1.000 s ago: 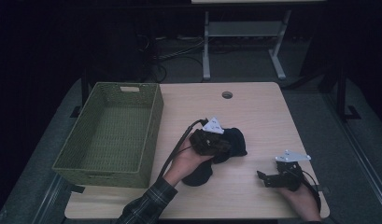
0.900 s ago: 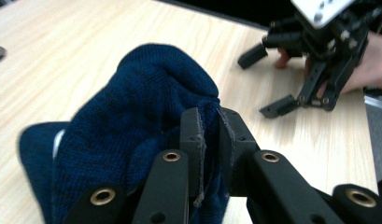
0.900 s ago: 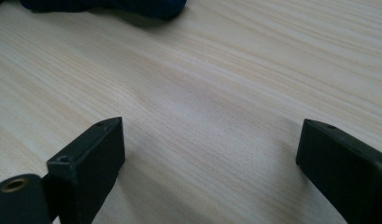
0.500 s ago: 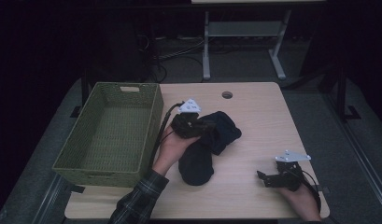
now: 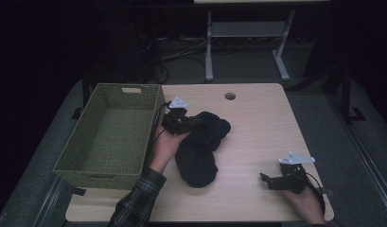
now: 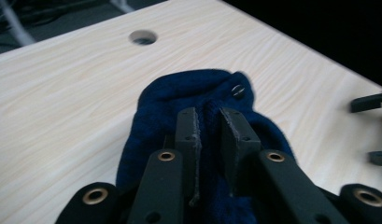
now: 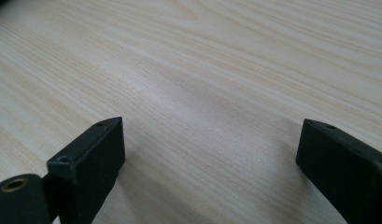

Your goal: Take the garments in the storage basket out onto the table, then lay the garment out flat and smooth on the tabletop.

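A dark blue knitted cloth, like a sock or a cap, lies bent on the wooden table, just right of the basket. My left gripper sits at the cloth's upper end, with a hand behind it. In the left gripper view a raised fold of the blue cloth stands between the jaws of the left gripper. The jaws have just been opening a little, and the pads still pinch the fold. My right gripper rests near the table's front right. In its own view the right gripper is open over bare wood.
A green woven basket stands along the table's left side, close to the left hand. A round cable hole is near the far edge. Desk legs and cables lie on the dark floor beyond.
My left gripper has moved left and away, toward the basket, dragging the cloth's top with it; the cloth now lies stretched out longer. The right gripper has stayed put.
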Demonstrator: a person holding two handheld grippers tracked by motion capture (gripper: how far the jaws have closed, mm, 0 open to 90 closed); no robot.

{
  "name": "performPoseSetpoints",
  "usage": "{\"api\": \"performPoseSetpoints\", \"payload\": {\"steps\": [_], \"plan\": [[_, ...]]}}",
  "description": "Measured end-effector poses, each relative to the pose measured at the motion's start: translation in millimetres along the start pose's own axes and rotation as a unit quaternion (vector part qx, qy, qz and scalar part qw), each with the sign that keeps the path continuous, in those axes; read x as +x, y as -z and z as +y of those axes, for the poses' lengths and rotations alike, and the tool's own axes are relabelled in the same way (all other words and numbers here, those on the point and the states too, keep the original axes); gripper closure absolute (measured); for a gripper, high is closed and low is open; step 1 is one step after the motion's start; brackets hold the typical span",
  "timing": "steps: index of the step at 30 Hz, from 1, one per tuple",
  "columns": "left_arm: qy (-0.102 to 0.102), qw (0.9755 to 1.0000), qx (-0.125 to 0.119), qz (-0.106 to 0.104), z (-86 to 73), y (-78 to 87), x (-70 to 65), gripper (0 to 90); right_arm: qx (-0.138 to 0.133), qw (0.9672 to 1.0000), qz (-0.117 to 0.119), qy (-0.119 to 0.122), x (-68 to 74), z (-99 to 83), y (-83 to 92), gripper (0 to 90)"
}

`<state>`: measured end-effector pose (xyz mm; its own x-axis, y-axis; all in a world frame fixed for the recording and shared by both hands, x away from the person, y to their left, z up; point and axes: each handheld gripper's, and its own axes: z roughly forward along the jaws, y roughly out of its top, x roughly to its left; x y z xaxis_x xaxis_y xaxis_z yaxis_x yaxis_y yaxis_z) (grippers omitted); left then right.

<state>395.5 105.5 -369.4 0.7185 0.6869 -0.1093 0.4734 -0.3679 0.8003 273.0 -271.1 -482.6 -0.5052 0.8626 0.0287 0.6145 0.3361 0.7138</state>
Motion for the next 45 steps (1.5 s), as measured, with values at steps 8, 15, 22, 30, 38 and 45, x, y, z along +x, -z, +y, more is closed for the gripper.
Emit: {"api": "performPoseSetpoints", "payload": {"steps": [8,15,22,30,38,45], "plan": [[0.006,0.9999,0.0,0.01,-6.0,-0.5,0.1,49.0,0.0,1.0,0.0,0.0,0.0,0.0,0.0,7.6],[-0.008,0.9998,-0.017,0.002,-6.4,12.4,-9.8,35.2,0.0,1.0,0.0,0.0,0.0,0.0,0.0,7.6],[-0.015,0.9992,-0.036,-0.01,-8.3,28.4,-20.0,31.5,0.014,0.9999,-0.003,-0.003,-1.1,3.2,2.7,13.5],[-0.017,0.999,-0.037,-0.019,-13.6,32.6,-23.3,31.5,0.011,0.9994,0.029,-0.014,6.0,20.4,4.6,17.9],[-0.014,0.9989,-0.041,-0.019,-15.8,35.6,-22.6,31.6,-0.001,0.9967,0.081,-0.002,25.7,47.6,-5.4,25.5],[-0.012,0.9988,-0.042,-0.021,-16.7,36.4,-19.5,31.5,-0.001,0.9914,0.128,0.025,48.9,78.2,-24.7,34.9]]}}
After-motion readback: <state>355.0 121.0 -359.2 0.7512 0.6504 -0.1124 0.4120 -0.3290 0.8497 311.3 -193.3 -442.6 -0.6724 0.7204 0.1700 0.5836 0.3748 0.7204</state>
